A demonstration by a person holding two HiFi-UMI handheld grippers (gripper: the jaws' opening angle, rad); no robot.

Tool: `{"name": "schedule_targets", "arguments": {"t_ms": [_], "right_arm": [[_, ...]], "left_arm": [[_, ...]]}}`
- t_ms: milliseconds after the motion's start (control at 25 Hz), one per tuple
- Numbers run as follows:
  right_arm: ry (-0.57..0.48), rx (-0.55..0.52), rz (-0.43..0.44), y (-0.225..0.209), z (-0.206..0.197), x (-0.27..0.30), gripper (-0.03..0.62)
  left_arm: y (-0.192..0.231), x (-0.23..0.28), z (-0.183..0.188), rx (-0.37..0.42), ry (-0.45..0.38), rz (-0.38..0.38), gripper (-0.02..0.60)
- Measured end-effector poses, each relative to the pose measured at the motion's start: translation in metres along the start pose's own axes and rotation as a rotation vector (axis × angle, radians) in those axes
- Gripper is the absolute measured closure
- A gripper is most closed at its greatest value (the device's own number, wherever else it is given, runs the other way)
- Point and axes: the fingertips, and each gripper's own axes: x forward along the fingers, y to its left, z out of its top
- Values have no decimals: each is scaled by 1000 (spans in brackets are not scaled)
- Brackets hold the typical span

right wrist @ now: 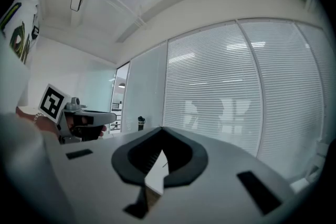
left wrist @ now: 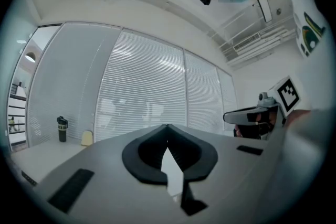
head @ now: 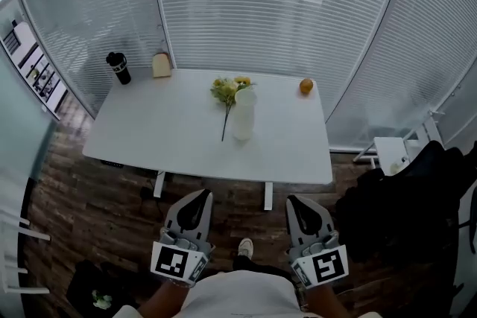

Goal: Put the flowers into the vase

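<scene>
A bunch of yellow and white flowers [head: 227, 94] lies on the white table [head: 164, 130], its stem pointing toward me. Just to its right a translucent white vase [head: 244, 114] stands upright. Both grippers hover over the floor on my side of the table, well short of its near edge. My left gripper [head: 200, 195] and my right gripper [head: 297, 201] are shut with nothing between the jaws. The left gripper view shows its closed jaws [left wrist: 168, 129] and the right gripper [left wrist: 253, 115] beside it. In the right gripper view, the closed jaws [right wrist: 161, 131] point at the blinds.
A black tumbler [head: 118, 68] and a piece of bread [head: 161, 65] stand at the table's far left; an orange [head: 306, 86] sits at the far right. Glass walls with blinds lie behind. A black bag [head: 402, 205] and a white stand [head: 391, 153] are to the right.
</scene>
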Motion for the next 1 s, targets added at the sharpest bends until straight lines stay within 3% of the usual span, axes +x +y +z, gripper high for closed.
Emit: {"name": "schedule_targets", "arguments": {"t_ms": [400,1000], "right_arm": [[11,13,39,-52,-13,37,585],[12,22,42,-80,-17,95,585]], "left_arm": [[6,53,-11,-13,8,61,574],[40,108,-19,-16,17,61,572]]}}
